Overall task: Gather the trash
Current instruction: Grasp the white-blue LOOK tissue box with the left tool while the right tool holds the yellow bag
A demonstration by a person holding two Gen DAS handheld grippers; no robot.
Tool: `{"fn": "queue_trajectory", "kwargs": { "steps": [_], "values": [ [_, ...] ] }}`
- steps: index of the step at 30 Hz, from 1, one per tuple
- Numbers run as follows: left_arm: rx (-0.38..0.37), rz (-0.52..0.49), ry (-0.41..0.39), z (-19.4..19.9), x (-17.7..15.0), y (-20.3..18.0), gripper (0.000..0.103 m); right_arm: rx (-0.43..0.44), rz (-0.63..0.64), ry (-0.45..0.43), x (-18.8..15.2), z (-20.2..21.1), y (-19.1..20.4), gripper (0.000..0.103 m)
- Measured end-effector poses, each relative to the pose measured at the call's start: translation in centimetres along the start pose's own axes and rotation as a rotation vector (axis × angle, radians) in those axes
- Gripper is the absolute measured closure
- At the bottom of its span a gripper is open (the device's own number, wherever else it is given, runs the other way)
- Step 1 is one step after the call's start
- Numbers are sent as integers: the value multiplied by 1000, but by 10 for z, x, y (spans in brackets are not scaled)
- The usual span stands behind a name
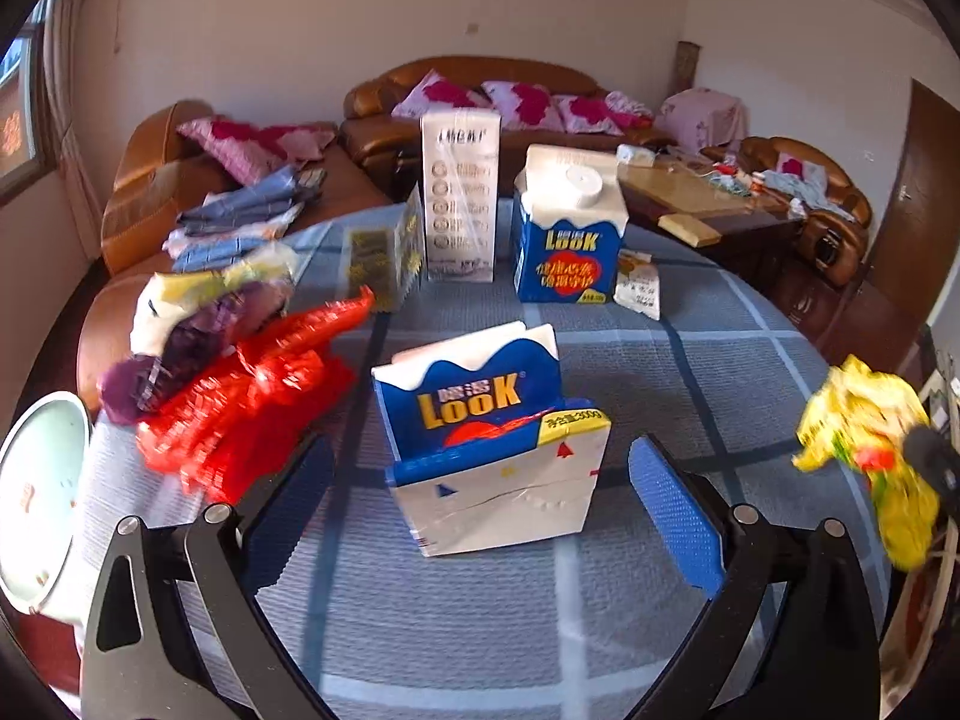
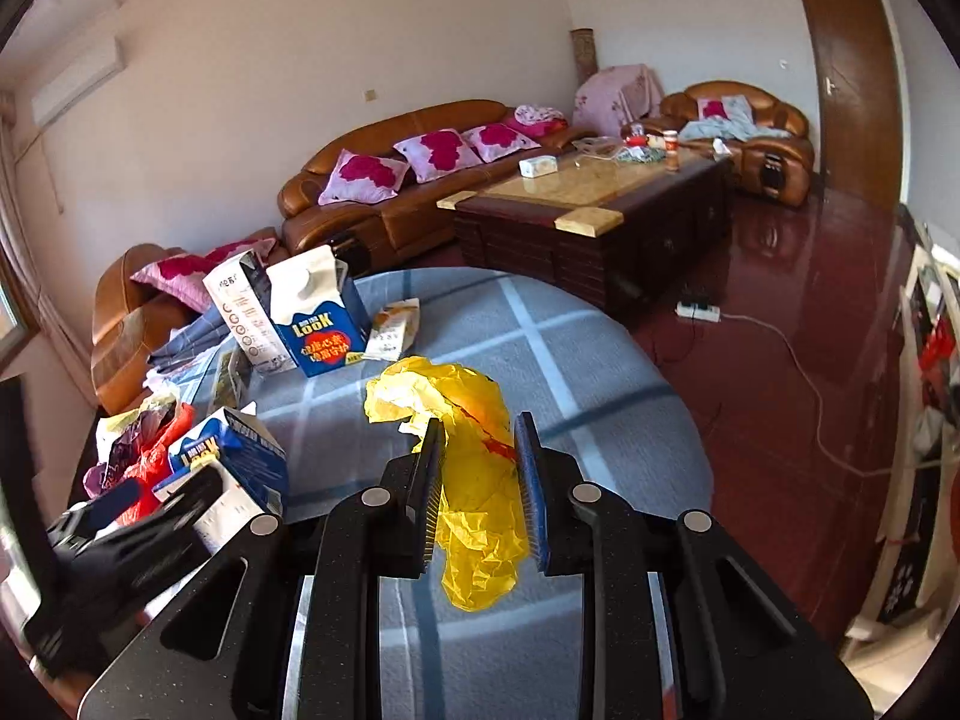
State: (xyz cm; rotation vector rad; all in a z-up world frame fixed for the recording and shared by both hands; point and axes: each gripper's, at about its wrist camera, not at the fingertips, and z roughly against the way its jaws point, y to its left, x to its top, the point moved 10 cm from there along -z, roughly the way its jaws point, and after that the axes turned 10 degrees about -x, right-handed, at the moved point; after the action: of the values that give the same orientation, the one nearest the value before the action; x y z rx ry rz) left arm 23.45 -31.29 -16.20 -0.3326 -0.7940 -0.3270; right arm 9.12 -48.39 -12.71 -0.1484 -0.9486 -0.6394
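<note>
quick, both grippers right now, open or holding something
left gripper: open wide, nothing held, flattened blue carton ahead between its fingers
right gripper: shut on the crumpled yellow wrapper

The left claw (image 1: 480,480) is spread wide and angled downward; the right claw (image 2: 480,480) is clamped, tilted downward too.

Both views are taken from the wrists, angled down across the surface (image 1: 750,372) toward the far sofa (image 2: 384,204). The left view sits close to the crushed carton (image 1: 486,438). Shared: surface, upright carton (image 2: 318,318), yellow wrapper (image 2: 468,444).
</note>
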Motion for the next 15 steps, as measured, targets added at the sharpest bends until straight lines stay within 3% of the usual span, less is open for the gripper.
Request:
{"fn": "queue_trajectory", "kwargs": {
  "steps": [5,6,8,15],
  "values": [
    [25,66,49,-23,-5,1,10,30,-6,22,-8,2,1,78],
    [19,72,54,-25,-7,1,21,32,-7,18,-8,3,2,78],
    [-34,91,84,-32,-13,1,32,40,-8,15,-8,6,5,78],
    [-93,82,25,-4,-14,17,32,64,-24,11,-16,14,19,78]
  ]
}}
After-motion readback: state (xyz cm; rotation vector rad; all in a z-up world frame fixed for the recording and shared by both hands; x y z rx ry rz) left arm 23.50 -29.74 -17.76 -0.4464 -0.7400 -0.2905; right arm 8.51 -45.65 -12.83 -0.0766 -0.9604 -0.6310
